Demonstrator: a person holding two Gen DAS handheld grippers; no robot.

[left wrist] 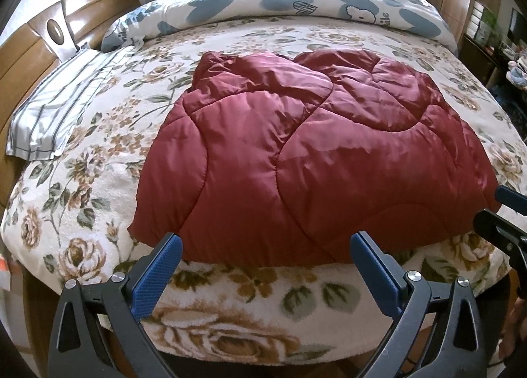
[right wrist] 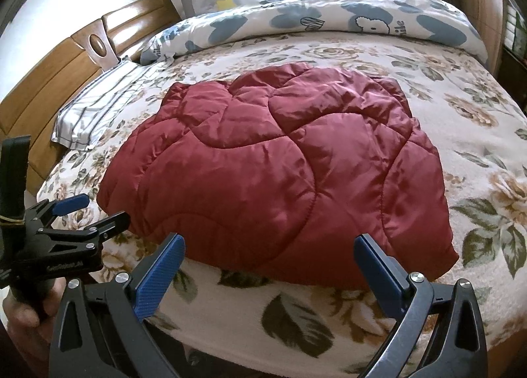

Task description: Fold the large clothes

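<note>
The blue-patterned duvet (right wrist: pixel 329 15) shows the partial letters "ile".

Left gripper (left wrist: pixel 266 243) jaws wide open, empty, pointing forward. Right gripper (right wrist: pixel 269 244) same, jaws spread, empty. Both side by side, level, a hand (right wrist: pixel 29 309) gripping the left one.

Both views bedside, facing quilt (left wrist: pixel 296 154)

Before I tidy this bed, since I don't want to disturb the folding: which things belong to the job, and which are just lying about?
Belongs to the job:
- red quilted garment, lying on the floral blanket
- left gripper, open
- right gripper, open

Just lying about:
- striped pillow
- blue-patterned duvet at the far side
- wooden headboard
</note>
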